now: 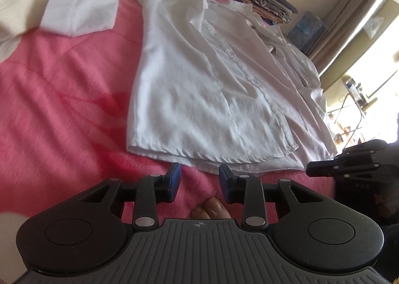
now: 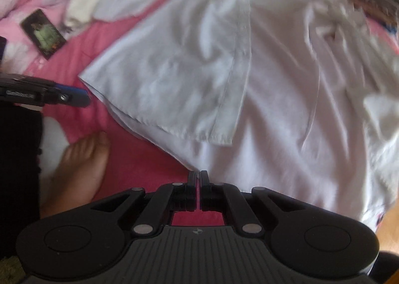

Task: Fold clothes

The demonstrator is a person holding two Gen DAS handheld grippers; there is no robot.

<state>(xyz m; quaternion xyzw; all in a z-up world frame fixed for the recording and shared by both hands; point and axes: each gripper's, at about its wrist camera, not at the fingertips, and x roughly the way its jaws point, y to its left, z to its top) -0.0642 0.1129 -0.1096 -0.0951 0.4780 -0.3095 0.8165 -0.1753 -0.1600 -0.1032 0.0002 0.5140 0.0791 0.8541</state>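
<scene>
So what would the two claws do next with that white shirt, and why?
Probably the left claw moves forward and pinches the shirt at its near hem. The shirt lies spread on the pink blanket with one front panel already folded over. The left claw stands open just short of the hem, holding nothing; the right claw is shut at the shirt's edge.

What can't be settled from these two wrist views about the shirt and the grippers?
- Right gripper: jaws shut at the white shirt's hem; whether cloth is pinched is hidden by the fingers.
- Shirt's far right side: motion-blurred in the right wrist view.
- Shirt's right sleeve: bunched, shape unclear in the left wrist view.
- Folded stack at the bed's far edge: too small to identify the garments.
- Left gripper: open, over the pink blanket, touching no cloth.
</scene>
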